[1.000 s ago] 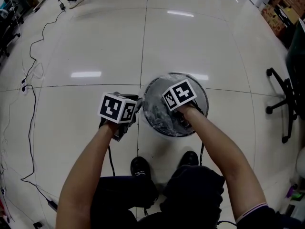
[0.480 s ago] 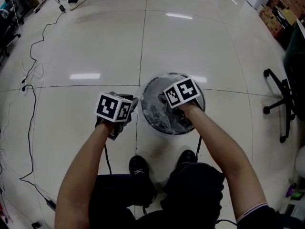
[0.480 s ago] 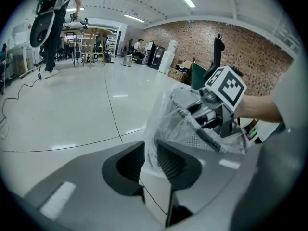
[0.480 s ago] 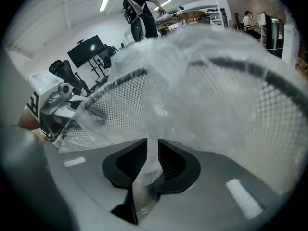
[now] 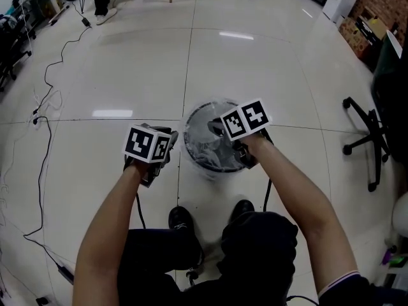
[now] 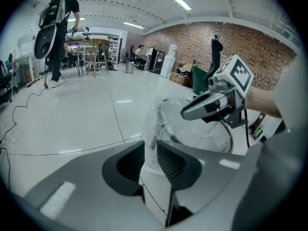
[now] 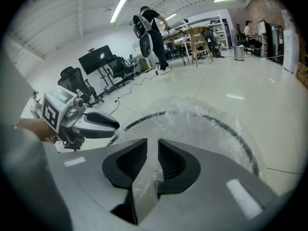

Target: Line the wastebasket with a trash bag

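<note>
Cable: a dark cable [image 5: 44, 155] trails over the pale floor [image 5: 115, 62] at the far left, well apart from the work.
Bystander: a person [image 6: 62, 37] stands far off on the left, by some tables.
Left gripper: the left gripper [image 6: 150, 150] is held just left of the basket's rim and points down at a slant. Its jaws are nearly together, clamped on a fold of the bag's edge. The film runs up from the pads toward the basket.
Bag: the clear bag [image 5: 207, 146] sits crumpled inside the basket. Its top edge is lifted above the rim on the near side, and each gripper has a part of that edge between its jaws.
Basket: the round wastebasket [image 5: 203, 163] stands upright on the floor, just beyond the person's shoes [image 5: 180, 220]. It sits between the two grippers.
Right gripper: the right gripper [image 7: 152, 148] hangs over the basket's near right rim, also slanted down. Its jaws have just been opening and now stand slightly apart. A bunched strip of the bag lies in the gap, but the pads do not look to press on it.
Chair: a black office chair [image 5: 373, 142] stands at the right, well apart from the basket.
Boxes: cardboard boxes [image 5: 357, 27] sit far off at the right, against a brick wall [image 6: 192, 42].
</note>
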